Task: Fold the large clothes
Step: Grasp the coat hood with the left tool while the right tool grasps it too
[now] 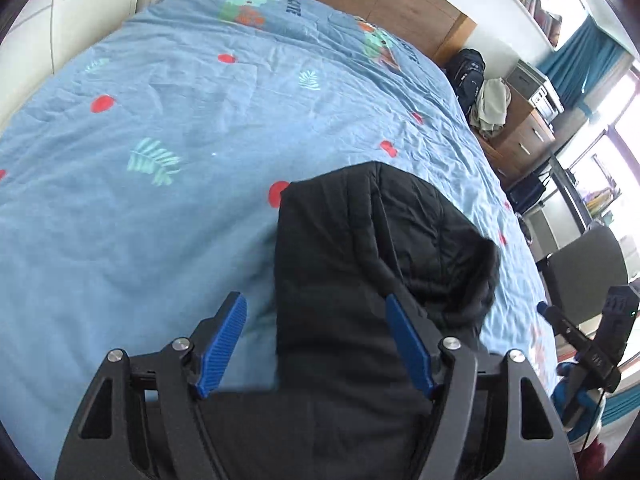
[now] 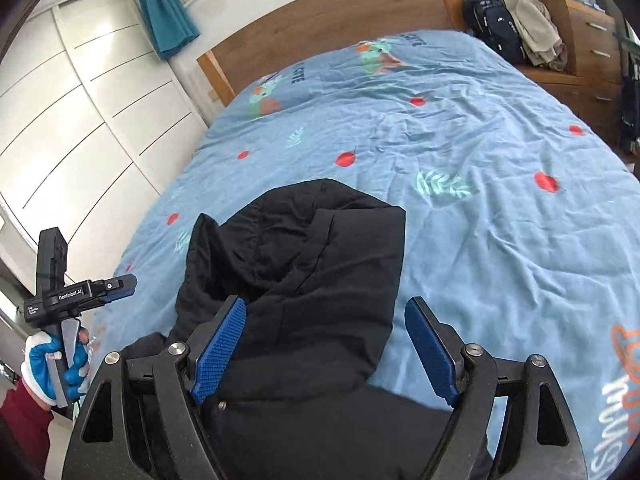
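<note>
A black padded jacket (image 1: 360,280) lies bunched on the blue bedspread (image 1: 140,200), its hood end pointing toward the headboard. It also shows in the right wrist view (image 2: 304,280). My left gripper (image 1: 316,308) is open and empty, its blue pads spread over the jacket's left edge. My right gripper (image 2: 326,312) is open and empty above the jacket's right part. The left gripper (image 2: 120,286) also appears in the right wrist view, held in a blue-and-white gloved hand at the bed's left side. The right gripper (image 1: 560,316) shows at the right edge of the left wrist view.
A wooden headboard (image 2: 328,12) stands at the bed's far end. A black backpack (image 2: 494,20) and a pile of pale cloth (image 2: 538,34) sit by a wooden drawer unit (image 2: 592,48). White wardrobe doors (image 2: 80,120) line the left side. A dark chair (image 1: 584,268) stands at the right.
</note>
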